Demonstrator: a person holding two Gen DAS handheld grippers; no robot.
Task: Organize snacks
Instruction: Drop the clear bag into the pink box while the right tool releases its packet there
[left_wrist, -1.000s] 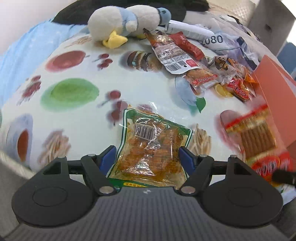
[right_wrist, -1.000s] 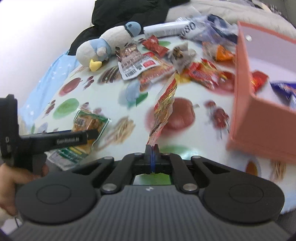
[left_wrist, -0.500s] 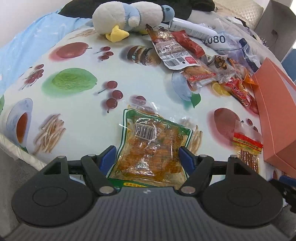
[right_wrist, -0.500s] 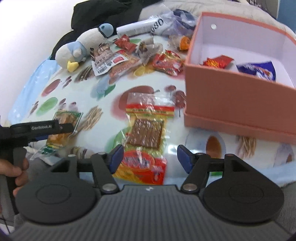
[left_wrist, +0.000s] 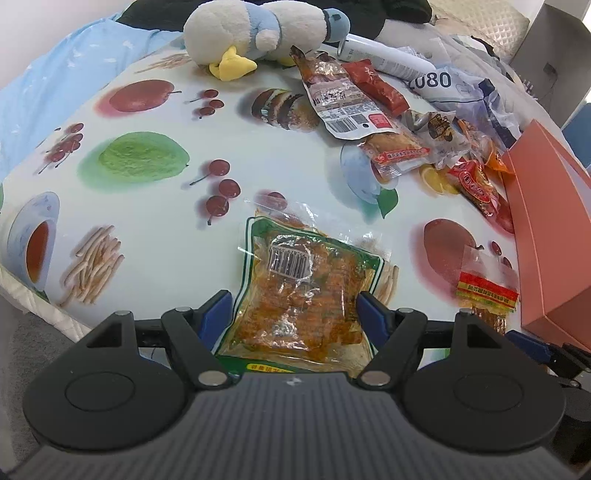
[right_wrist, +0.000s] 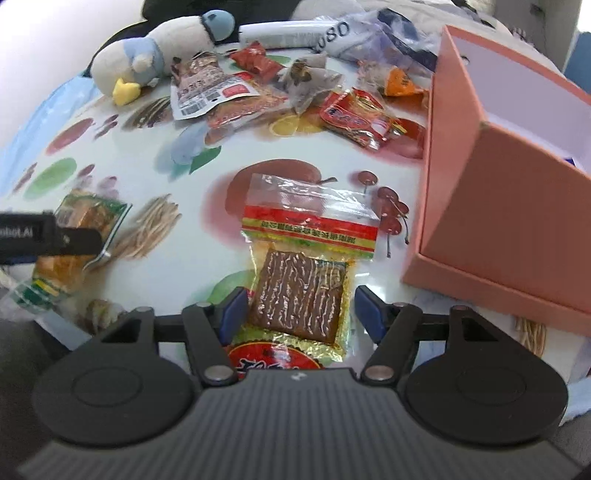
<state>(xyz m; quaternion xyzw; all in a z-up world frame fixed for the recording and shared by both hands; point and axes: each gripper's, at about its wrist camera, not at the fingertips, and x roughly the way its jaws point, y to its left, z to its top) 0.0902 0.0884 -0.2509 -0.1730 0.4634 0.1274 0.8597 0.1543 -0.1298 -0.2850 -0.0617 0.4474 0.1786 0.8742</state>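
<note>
My left gripper (left_wrist: 295, 314) is open, its blue pads on either side of a green-edged packet of orange snacks (left_wrist: 306, 288) that lies flat near the table's front edge. My right gripper (right_wrist: 301, 314) is open over a red-and-yellow packet with a brown slab (right_wrist: 303, 266), also lying flat. That packet shows at the right in the left wrist view (left_wrist: 484, 295). A salmon-pink box (right_wrist: 509, 177) stands open at the right. A pile of snack packets (right_wrist: 258, 88) lies at the back.
A plush duck toy (left_wrist: 251, 33) lies at the back left. A white tube and a plastic bag (left_wrist: 443, 81) lie behind the pile. The fruit-print tablecloth (left_wrist: 147, 158) covers the table, and its front edge is just under both grippers.
My right gripper was shut on the red-and-yellow packet held upright; it has opened and the packet now lies flat on the table. The left gripper has stayed open over the orange packet.
</note>
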